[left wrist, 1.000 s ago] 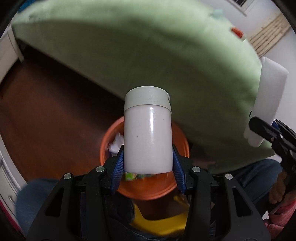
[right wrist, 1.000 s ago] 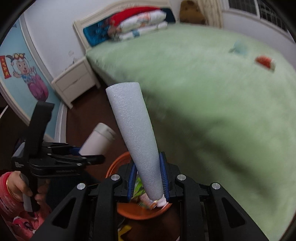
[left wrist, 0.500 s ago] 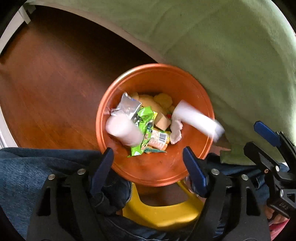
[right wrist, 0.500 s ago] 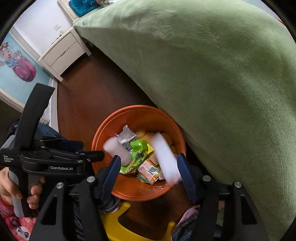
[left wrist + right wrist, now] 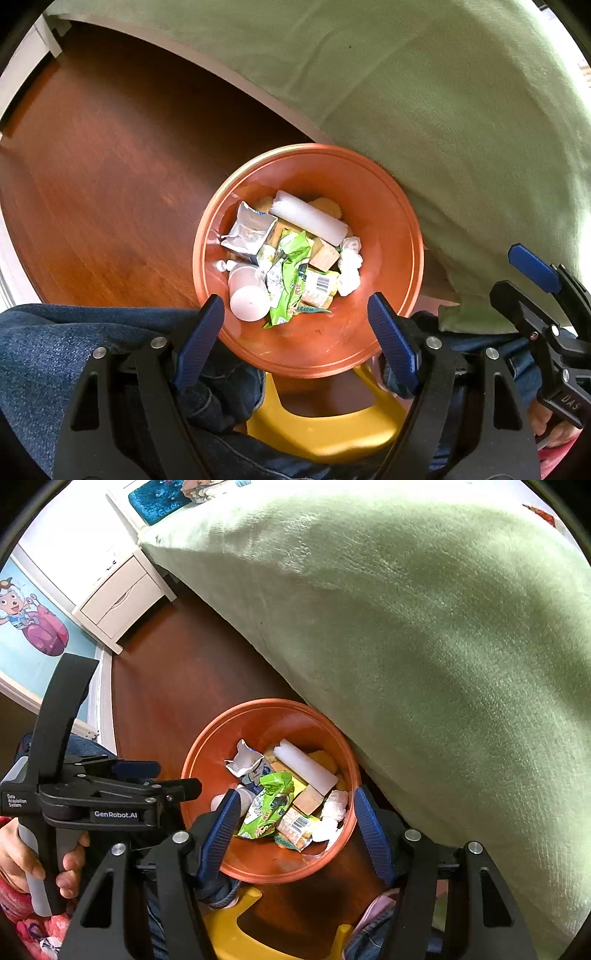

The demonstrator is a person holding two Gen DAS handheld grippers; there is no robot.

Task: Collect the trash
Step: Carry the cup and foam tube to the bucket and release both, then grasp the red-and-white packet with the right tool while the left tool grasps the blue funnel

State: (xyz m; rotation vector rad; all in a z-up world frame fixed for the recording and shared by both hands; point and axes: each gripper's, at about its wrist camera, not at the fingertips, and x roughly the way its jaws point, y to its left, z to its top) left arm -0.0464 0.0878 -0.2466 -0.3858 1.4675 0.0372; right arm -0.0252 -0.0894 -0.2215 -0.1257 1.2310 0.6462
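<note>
An orange bin (image 5: 391,206) stands on the wood floor against the bed, straight below both grippers. In it lie a white bottle (image 5: 249,295), a white foam tube (image 5: 308,221), a green wrapper (image 5: 291,273), a silver pouch (image 5: 249,230) and crumpled tissue (image 5: 349,266). My left gripper (image 5: 295,310) hangs open over the bin's near rim with nothing between its pads. The right wrist view shows the bin (image 5: 207,749) and the foam tube (image 5: 306,766) too. My right gripper (image 5: 295,801) is open and empty above them, its left finger hiding part of the bottle (image 5: 247,795).
A green bedspread (image 5: 424,627) overhangs the bin's right side. Dark wood floor (image 5: 110,166) lies to the left, with a white nightstand (image 5: 122,602) further back. A yellow stool (image 5: 321,432) and the person's jeans (image 5: 55,350) sit below the bin. A hand (image 5: 22,860) holds the left gripper.
A second ago the left gripper was shut on the white bottle and the right on the foam tube. Both let go, both items dropped into the bin, and both grippers sank and tipped downward.
</note>
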